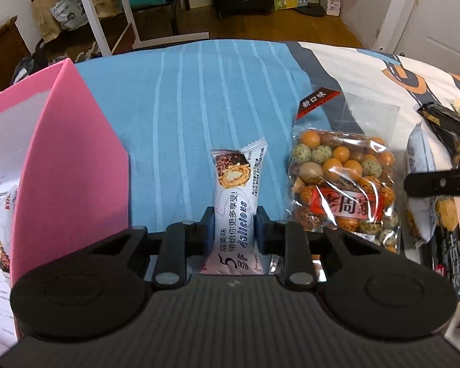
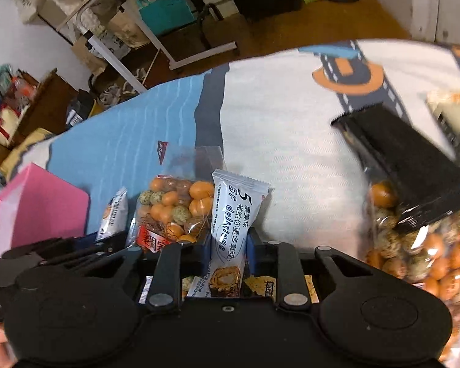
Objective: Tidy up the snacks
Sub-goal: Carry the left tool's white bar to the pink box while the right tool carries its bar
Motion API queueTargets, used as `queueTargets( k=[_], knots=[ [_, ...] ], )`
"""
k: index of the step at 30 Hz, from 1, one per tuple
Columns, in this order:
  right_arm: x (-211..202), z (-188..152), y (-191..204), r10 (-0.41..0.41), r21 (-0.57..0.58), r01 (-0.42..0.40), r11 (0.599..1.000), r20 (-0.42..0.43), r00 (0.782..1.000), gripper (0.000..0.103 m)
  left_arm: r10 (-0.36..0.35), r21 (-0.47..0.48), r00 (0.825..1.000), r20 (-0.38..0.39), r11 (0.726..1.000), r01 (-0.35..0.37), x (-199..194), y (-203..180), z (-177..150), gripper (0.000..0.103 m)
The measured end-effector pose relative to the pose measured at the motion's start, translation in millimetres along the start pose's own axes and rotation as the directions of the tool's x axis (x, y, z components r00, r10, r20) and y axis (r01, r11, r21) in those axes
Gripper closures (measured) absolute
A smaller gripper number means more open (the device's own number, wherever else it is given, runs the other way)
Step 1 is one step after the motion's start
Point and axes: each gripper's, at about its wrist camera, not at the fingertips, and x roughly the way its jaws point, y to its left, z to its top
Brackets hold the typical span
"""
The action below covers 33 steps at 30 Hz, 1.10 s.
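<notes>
Between both sets of jaws I've got white snack bars (image 1: 234, 211) (image 2: 230, 230) pinched mid-wrapper: light, crinkly, slippery, crushable, so gentle squeeze.

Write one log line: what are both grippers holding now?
left gripper: shut on white snack bar | right gripper: shut on second white snack bar
</notes>
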Motion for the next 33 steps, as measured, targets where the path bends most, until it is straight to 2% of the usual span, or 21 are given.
queueTargets(
  k=[3, 7, 13, 18, 21, 26, 33],
  knots=[
    [-6.7, -0.9, 5.7, -0.040, -0.044, 0.041, 0.998, 0.020, 0.999, 0.076, 0.011, 0.019, 1.000, 0.015, 1.000, -0.011, -7.7, -5.7, -2.1, 0.078],
    [-18.2, -2.3, 7.2, -0.048, -0.072, 0.051, 0.996, 0.055, 0.997, 0.076, 0.040, 0.041, 0.998, 0.044, 0.998, -0.042, -22.8, -11.2, -5.8, 0.078],
    [-36.3, -6.0, 16.2, -0.060, -0.122, 0.074, 0.990, 0.111, 0.992, 0.076, 0.011, 0.032, 0.998, 0.062, 0.999, -0.013, -51.7, -10.9, -13.1, 0.078],
    [-42.7, -13.4, 25.1, -0.076, -0.163, 0.087, 0.983, 0.074, 0.994, 0.076, -0.015, 0.032, 0.998, 0.056, 0.999, 0.014, -75.3, -10.2, -24.9, 0.078],
    [-46.5, -20.0, 32.7, -0.063, -0.205, 0.075, 0.976, 0.064, 0.996, 0.076, -0.046, 0.038, 0.998, 0.035, 0.998, 0.045, -89.0, -9.3, -32.8, 0.078],
    [-44.4, -33.6, 42.6, -0.086, -0.285, 0.085, 0.955, 0.011, 0.996, 0.076, -0.060, 0.029, 0.998, -0.010, 0.998, 0.060, -106.8, -7.7, -46.7, 0.078],
    [-65.0, -54.8, 56.8, -0.026, -0.344, 0.022, 0.939, -0.005, 1.000, 0.076, -0.076, 0.059, 0.995, -0.066, 0.995, 0.080, -133.9, 1.4, -75.8, 0.078]
  ],
)
